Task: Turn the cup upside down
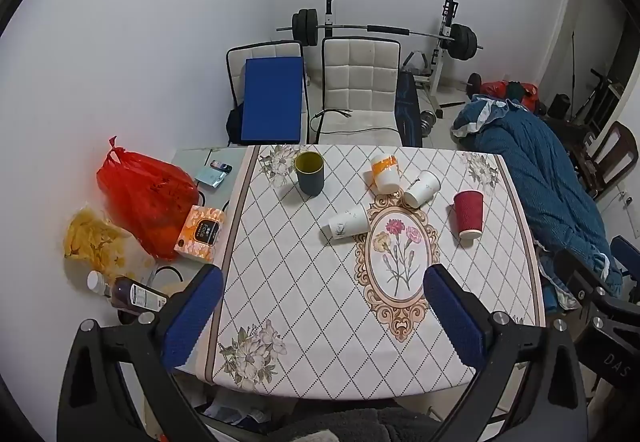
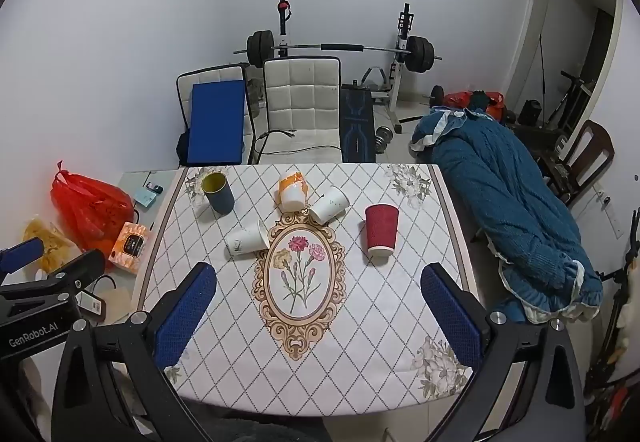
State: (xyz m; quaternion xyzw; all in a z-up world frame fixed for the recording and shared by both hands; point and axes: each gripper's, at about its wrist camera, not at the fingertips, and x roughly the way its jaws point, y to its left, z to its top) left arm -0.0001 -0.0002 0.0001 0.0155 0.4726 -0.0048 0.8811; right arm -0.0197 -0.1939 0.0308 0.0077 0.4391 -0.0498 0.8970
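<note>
Table [image 1: 304, 322] covered by a white diamond-pattern cloth with an oval flower print in the middle. Blue blanket [image 2: 516, 210] heaped just off the table's right edge. Past the far edge, two white padded chairs [image 1: 360, 82], the left one with a blue board [image 1: 272, 100] leaning on it; a barbell on a rack [image 2: 340, 48] stands against the far wall.

Left of the cloth: red plastic bag [image 1: 148, 194], yellow bag [image 1: 92, 238] near it, orange tissue box [image 1: 200, 233] touching the red bag's near side, a dark bottle [image 1: 128, 292] lying nearer still.

Five cups on the cloth, all on the far half:
- dark cup with yellow inside [image 1: 309, 173], upright, far left, open end up.
- orange-and-white cup [image 1: 385, 174], far centre, tilted, wide end toward the near side.
- white paper cup [image 1: 421, 188], just right of it, on its side, almost touching it.
- second white paper cup [image 1: 348, 223], on its side, left of the oval print, nearer than the others.
- red ribbed cup [image 1: 468, 215], right side, well apart from the others, wide end up in the right wrist view.

Left gripper [image 1: 322, 310]: jaws spread wide, nothing between the blue pads, hanging above the near part of the table. Right gripper [image 2: 318, 306]: jaws also spread wide, holding nothing, above the near edge, with the red cup beyond it to the right. Neither touches any cup.
</note>
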